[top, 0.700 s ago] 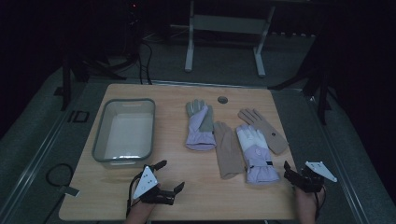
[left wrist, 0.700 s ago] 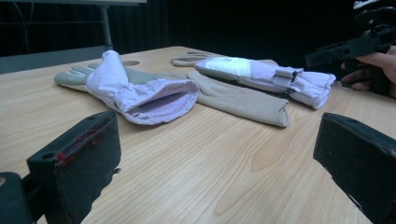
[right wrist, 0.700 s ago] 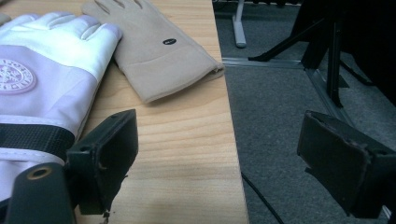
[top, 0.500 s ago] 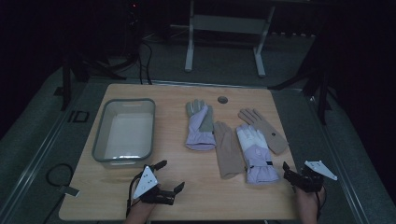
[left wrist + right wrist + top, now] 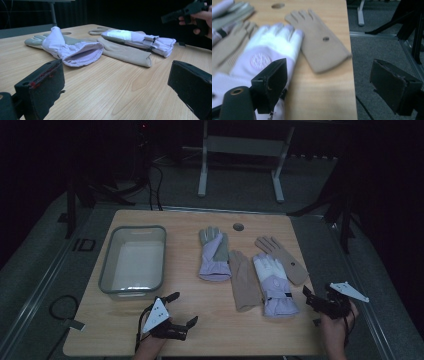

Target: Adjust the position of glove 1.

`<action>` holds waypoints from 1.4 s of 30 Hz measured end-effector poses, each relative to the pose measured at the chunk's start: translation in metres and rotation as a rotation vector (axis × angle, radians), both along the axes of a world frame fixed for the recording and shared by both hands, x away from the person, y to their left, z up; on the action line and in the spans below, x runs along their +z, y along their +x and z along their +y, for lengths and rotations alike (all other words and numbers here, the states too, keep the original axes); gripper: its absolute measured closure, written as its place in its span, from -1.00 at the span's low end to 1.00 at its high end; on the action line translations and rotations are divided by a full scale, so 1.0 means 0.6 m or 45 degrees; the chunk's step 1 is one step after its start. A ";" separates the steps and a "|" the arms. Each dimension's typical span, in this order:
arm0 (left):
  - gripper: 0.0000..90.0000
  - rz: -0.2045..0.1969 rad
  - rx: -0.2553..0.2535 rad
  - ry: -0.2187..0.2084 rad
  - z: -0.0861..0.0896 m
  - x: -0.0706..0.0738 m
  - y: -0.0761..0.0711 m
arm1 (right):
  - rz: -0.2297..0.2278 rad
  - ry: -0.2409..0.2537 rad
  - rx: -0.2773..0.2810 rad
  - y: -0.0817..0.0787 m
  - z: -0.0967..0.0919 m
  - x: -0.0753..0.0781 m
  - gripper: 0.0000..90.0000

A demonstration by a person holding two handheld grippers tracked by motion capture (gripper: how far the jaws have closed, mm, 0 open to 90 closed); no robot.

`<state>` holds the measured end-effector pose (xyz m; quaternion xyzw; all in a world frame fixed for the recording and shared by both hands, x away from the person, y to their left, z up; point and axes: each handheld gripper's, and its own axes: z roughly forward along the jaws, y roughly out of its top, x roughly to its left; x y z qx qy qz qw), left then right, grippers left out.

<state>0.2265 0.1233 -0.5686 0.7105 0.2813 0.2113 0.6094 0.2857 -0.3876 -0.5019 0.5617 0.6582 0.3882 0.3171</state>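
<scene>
High view: on the pale wood-grain counter (image 5: 210,330), four flat gloves lie at centre: a grey-and-lilac glove (image 5: 214,255), a tan glove (image 5: 243,281), a white-and-lilac glove (image 5: 272,285) and a second tan glove (image 5: 282,260). A clear rounded bin (image 5: 133,261) sits at 9 o'clock. The left tongs (image 5: 181,309) at 7 o'clock and the right tongs (image 5: 306,296) at 4 o'clock gape, empty.

Left gripper view: a ribbed lilac cuff (image 5: 82,53) opens toward the wide black jaws.

Right gripper view: a stitched round patch (image 5: 260,60) marks the white-and-lilac glove; the jaws are spread, holding nothing.

In the right gripper view the white glove (image 5: 265,53) is blurred, cut off at 9 o'clock and partly hidden behind the near jaw; 1 tan glove (image 5: 229,47) blurs beside it.
</scene>
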 end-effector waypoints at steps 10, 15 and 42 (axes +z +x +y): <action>-0.98 0.010 -0.005 -0.002 0.000 0.000 0.000 | 0.049 0.080 0.097 0.043 0.049 0.057 -0.75; -0.98 0.009 -0.009 -0.001 0.000 0.000 0.000 | 0.048 0.034 0.151 0.069 0.094 0.077 -0.60; -0.98 0.023 -0.017 -0.013 0.002 0.000 0.000 | 0.118 0.008 0.458 0.171 0.299 0.093 -0.37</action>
